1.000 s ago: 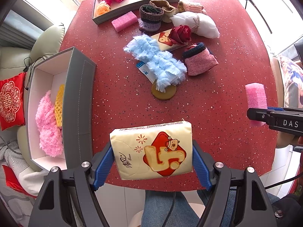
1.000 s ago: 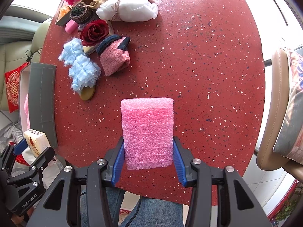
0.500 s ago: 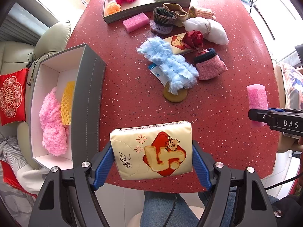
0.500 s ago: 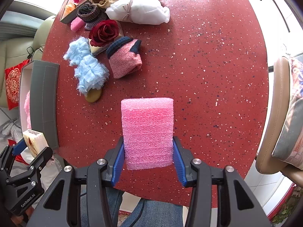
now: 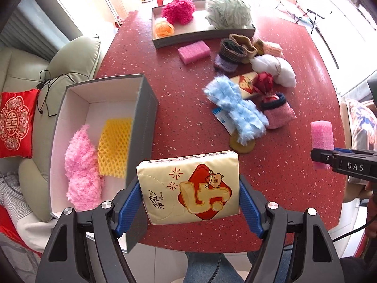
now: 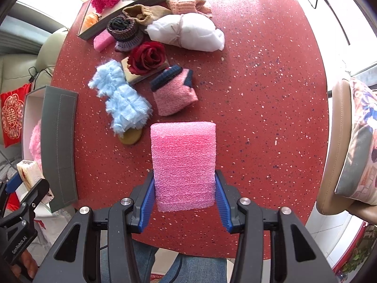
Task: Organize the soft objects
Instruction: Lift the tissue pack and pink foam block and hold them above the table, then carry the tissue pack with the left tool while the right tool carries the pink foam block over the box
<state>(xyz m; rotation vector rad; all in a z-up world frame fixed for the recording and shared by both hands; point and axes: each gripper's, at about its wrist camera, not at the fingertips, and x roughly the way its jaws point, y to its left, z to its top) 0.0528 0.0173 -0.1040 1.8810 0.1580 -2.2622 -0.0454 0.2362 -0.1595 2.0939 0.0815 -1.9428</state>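
1. My left tool (image 5: 190, 194) pinches a cream tissue pack (image 5: 188, 186) between its blue pads, which press on the pack's two short ends; the printed face with the red diamond faces the camera.
2. The pack hangs above the near edge of the red speckled tabletop (image 5: 183, 108), just beside the near corner of the grey box (image 5: 143, 122).
3. The grey box stands open at the tabletop's left edge. Inside it lie a fluffy pink piece (image 5: 81, 167) and, touching it on the right, a yellow foam net (image 5: 115, 146).
4. My right tool (image 6: 185, 197) pinches a pink foam block (image 6: 183, 162) by its long sides, the block standing lengthwise out of the pads above the tabletop.
5. In the left wrist view the same block (image 5: 321, 136) shows at the far right, held clear of the surface.
6. Loose items lie in a cluster mid-table: a pale blue fluffy piece (image 6: 120, 96), which lies partly over a brown disc (image 6: 130, 138); a pink knitted sock with a dark cuff (image 6: 174, 94) just beside it; a red fabric rose (image 6: 147, 57) on a second tissue pack; and a white tied bundle (image 6: 188, 33).
7. At the far edge a shallow grey tray (image 5: 202, 35) holds a magenta fluffy piece (image 5: 179, 10), an orange one (image 5: 163, 29) and a grey-green one (image 5: 228, 11).
8. A second pink foam block (image 5: 194, 52) lies just in front of the tray.
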